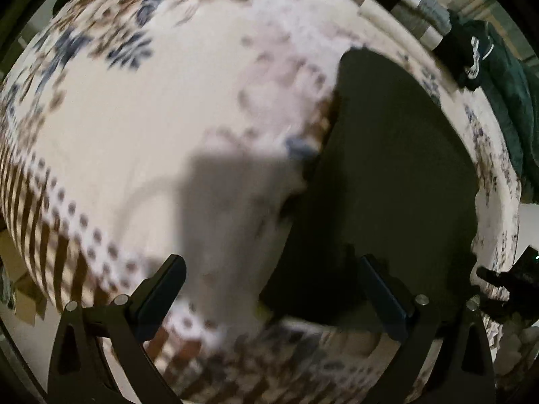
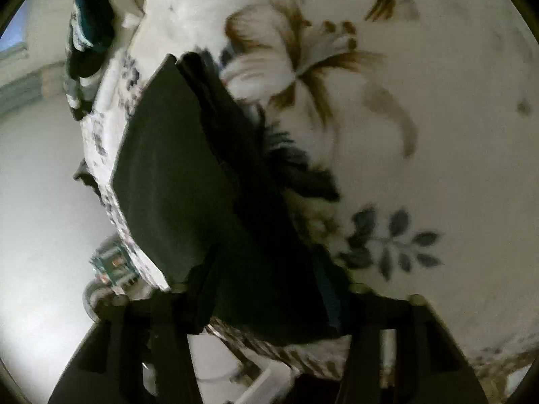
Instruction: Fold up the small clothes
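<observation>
Surface: a floral bedspread covers the bed; a pile of clothes sits at its far edge.
Left view: left gripper released, hovering over the dark folded garment near the bed's edge; blur smears detail.
Right view: right gripper straddles the garment, probably to flatten it; I cannot tell whether it clenches.

Folded garment lies flat on patterned cloth, ahead and right of left gripper; its near edge between that gripper's fingers. Pile of clothes behind garment, at cloth's far right edge. In right wrist view, garment directly ahead of right gripper, near end between fingers; cloth spreads right; pile far left
</observation>
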The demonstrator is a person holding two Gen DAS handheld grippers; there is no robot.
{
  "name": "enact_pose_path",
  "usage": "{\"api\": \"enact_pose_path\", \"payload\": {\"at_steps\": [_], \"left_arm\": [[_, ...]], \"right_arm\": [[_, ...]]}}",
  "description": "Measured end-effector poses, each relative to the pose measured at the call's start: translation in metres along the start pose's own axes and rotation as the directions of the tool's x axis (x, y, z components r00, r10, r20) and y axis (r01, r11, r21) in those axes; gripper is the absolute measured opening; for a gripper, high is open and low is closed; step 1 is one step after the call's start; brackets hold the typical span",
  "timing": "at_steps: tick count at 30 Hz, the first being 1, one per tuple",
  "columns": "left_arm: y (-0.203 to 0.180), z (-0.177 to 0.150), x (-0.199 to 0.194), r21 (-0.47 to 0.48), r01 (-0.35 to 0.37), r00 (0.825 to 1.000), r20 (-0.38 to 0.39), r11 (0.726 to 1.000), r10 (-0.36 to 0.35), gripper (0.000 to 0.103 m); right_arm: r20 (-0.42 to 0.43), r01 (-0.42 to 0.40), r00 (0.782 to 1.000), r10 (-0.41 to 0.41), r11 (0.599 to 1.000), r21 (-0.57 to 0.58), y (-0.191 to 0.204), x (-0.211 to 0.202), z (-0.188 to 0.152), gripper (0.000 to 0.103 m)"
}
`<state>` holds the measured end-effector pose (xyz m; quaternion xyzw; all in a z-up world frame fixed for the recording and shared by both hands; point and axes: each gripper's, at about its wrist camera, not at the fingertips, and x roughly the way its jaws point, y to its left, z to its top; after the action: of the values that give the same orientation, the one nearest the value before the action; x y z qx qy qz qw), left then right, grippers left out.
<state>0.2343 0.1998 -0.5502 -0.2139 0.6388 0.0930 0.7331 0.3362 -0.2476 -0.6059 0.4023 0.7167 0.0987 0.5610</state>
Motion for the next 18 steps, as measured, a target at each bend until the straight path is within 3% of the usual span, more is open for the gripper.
{"api": "enact_pose_path", "payload": {"at_steps": [5,8,10,12,14,15,18], "left_arm": [[0.002,-0.018,-0.009,0.004,-0.038,0.999,-0.024,0.999,0.038,0.103],[0.003,-0.022,-0.012,-0.015,-0.034,0.999,-0.032,0.999,0.034,0.103],[0.002,-0.023,-0.017,-0.027,-0.028,0.999,-0.028,0.999,0.028,0.103],[0.000,-0.024,-0.021,-0.022,-0.028,0.999,-0.021,0.999,0.028,0.103],[-0.007,-0.024,-0.024,-0.004,-0.029,1.000,-0.011,1.000,0.029,0.103],[-0.008,-0.025,-0.025,0.003,-0.032,0.999,-0.010,0.999,0.032,0.103],[-0.014,-0.026,-0.021,0.009,-0.040,0.999,-0.020,0.999,0.040,0.103]], "right_arm": [[0.095,0.015,0.995,-0.011,0.999,-0.036,0.018,-0.035,-0.025,0.006],[0.000,0.094,0.996,-0.094,0.995,-0.042,-0.003,-0.031,-0.042,0.006],[-0.058,0.102,0.993,-0.100,0.994,0.040,-0.030,-0.021,-0.046,0.007],[-0.071,0.033,0.997,-0.021,0.986,0.161,-0.056,-0.019,-0.055,0.020],[-0.042,-0.058,0.997,0.070,0.969,0.241,-0.071,-0.019,-0.068,0.060],[-0.013,-0.112,0.993,0.121,0.950,0.291,-0.078,-0.017,-0.075,0.067],[0.000,-0.240,0.965,0.264,0.875,0.421,-0.088,0.010,-0.082,0.069]]}}
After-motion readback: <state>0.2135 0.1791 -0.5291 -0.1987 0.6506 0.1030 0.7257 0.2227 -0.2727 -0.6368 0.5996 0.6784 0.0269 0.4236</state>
